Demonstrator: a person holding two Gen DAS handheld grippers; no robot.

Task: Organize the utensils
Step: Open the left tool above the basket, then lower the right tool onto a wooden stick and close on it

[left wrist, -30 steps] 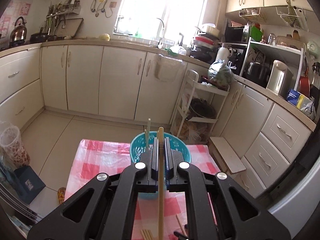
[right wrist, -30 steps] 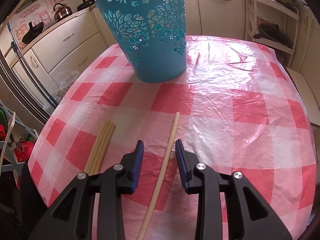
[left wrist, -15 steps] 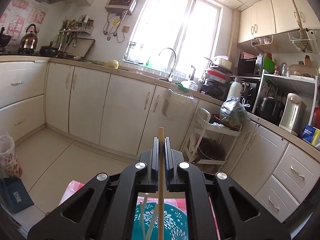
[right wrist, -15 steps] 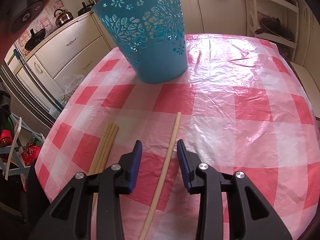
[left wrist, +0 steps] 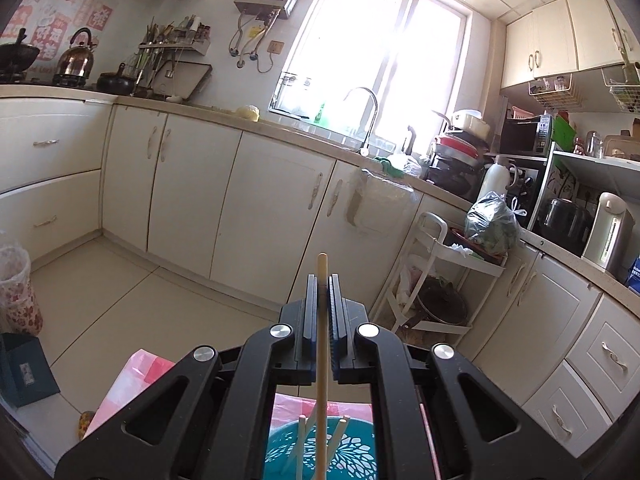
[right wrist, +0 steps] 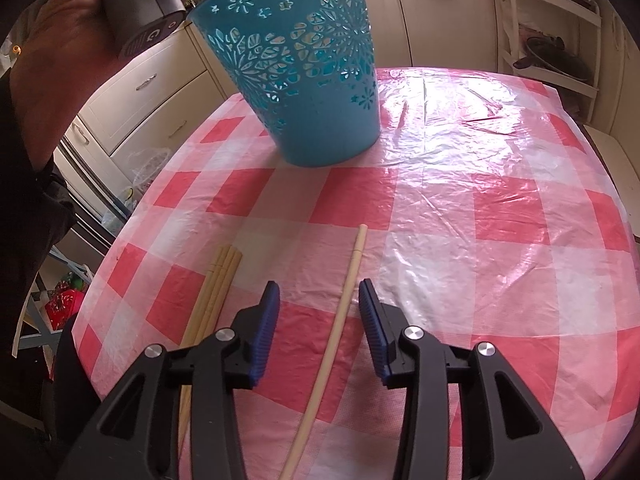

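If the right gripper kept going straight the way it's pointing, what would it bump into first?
Probably the checked tablecloth, since the open right gripper angles down astride a lone chopstick; the blue basket stands farther ahead, though depth is unclear.

Kettle [left wrist: 76,54], faucet [left wrist: 370,118], checkered tablecloth [right wrist: 480,220]

Table [right wrist: 500,208] under a pink-and-white checked plastic cover. Directly on it: a blue cut-out basket [right wrist: 308,80] standing upright at the far side, one loose chopstick [right wrist: 340,320], and a bundle of chopsticks [right wrist: 212,300] left of it.

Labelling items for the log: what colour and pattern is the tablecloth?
The tablecloth is pink-and-white checked, glossy plastic; the right wrist view shows it best.
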